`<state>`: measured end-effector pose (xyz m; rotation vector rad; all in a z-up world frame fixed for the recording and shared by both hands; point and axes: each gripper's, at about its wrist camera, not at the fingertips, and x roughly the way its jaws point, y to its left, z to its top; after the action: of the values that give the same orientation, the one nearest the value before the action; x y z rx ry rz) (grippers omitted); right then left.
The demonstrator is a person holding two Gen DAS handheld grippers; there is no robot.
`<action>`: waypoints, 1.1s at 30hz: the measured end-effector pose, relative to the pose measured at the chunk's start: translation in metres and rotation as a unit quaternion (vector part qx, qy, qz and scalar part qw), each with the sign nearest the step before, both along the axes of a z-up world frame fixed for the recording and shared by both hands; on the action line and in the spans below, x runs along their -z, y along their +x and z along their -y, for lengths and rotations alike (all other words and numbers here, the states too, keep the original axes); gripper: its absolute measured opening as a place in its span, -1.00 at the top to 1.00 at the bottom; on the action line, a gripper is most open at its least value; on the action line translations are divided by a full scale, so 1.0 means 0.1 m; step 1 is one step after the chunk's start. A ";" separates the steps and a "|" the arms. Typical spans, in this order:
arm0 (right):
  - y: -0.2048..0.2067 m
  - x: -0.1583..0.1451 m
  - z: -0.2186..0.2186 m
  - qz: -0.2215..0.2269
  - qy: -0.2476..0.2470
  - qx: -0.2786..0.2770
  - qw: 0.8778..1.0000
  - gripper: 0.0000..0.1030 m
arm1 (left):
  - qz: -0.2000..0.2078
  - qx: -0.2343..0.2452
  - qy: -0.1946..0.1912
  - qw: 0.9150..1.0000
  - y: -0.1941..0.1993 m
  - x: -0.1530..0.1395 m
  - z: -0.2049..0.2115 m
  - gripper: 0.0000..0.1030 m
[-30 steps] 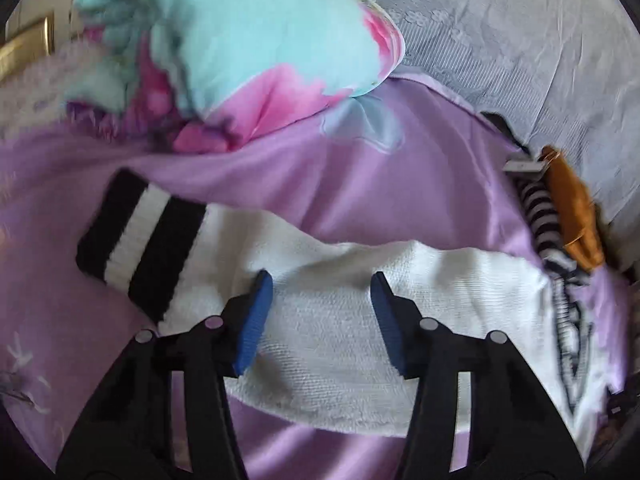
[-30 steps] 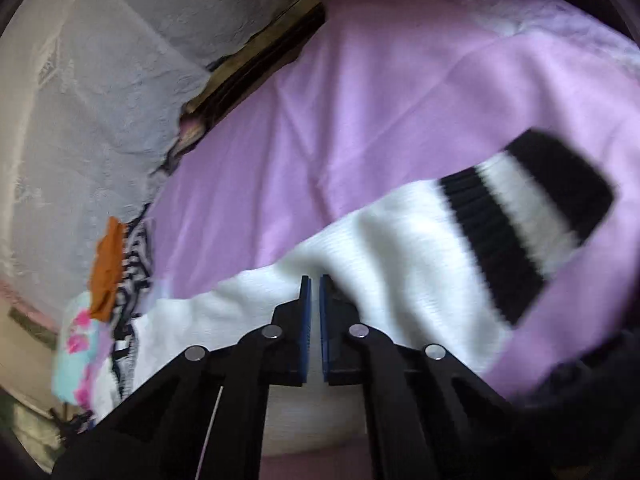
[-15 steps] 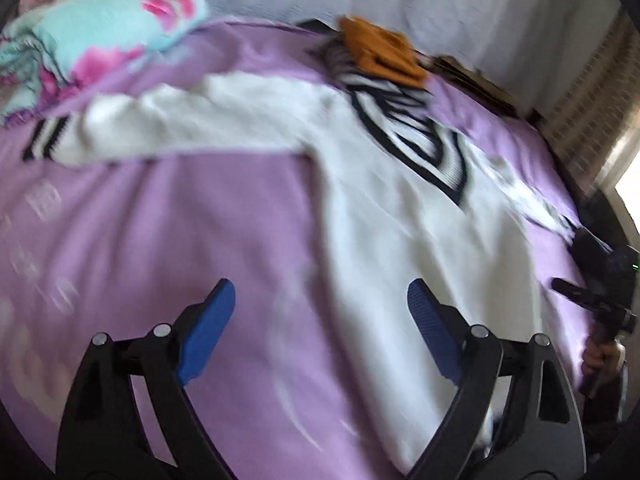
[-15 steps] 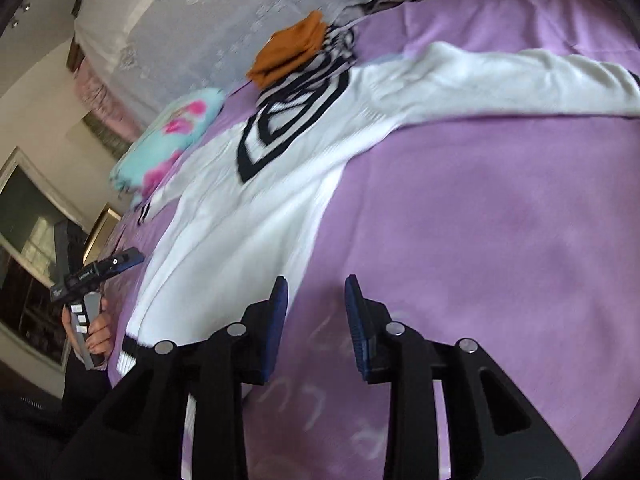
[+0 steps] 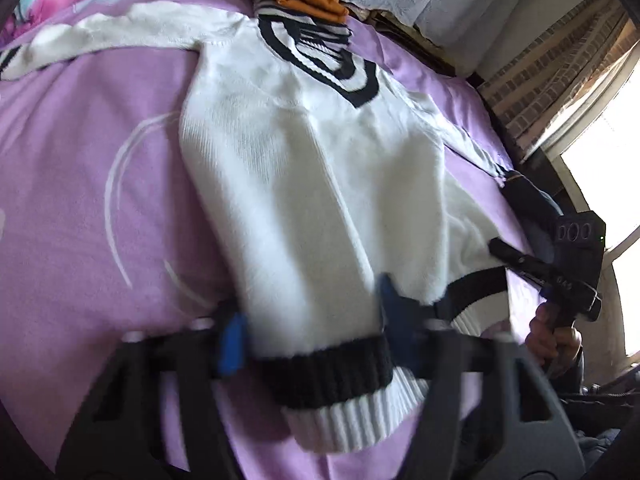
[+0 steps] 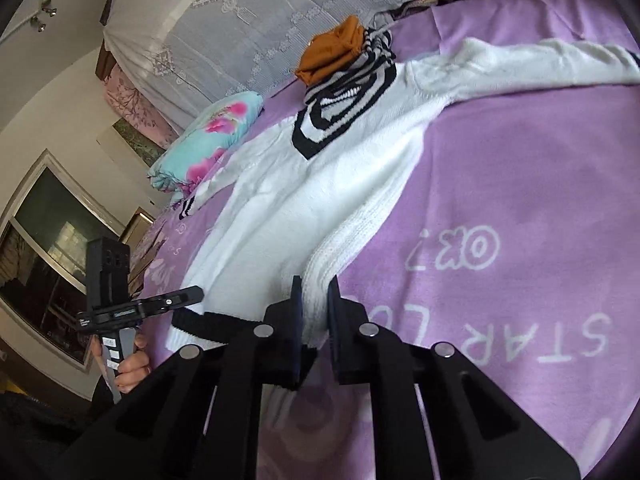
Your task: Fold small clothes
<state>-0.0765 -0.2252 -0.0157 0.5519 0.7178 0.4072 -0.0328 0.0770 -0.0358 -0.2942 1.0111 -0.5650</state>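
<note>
White sweater (image 5: 304,184) hem now between both grippers' fingers; left gripper (image 5: 310,320) wide, right gripper (image 6: 314,312) narrowed onto it.

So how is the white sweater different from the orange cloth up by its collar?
The sweater is spread out flat with both sleeves stretched wide; the orange cloth is bunched in a small heap. The sweater is white with black stripes at collar, cuffs and hem; the orange cloth is one plain colour. The sweater is far bigger. Both grippers, left and right, are at the sweater's hem; nothing touches the orange cloth. Both lie on the purple blanket.
</note>
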 end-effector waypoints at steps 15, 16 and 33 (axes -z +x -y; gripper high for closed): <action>-0.32 0.08 0.29 -0.051 -0.058 0.005 0.997 0.57 | -0.029 -0.002 -0.031 0.999 -0.15 0.01 -0.25 -0.44; -0.30 0.10 0.28 -0.053 -0.054 0.004 0.997 0.48 | -0.036 0.002 -0.043 0.998 -0.12 0.04 -0.24 -0.44; -0.35 0.19 0.19 -0.061 -0.043 0.000 0.997 0.16 | -0.016 -0.036 0.054 0.998 -0.39 -0.19 -0.39 -0.50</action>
<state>-0.1110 -0.2437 -0.0352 0.4991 0.8482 0.3434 -0.0716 0.1164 -0.0170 -0.2434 1.0538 -0.4396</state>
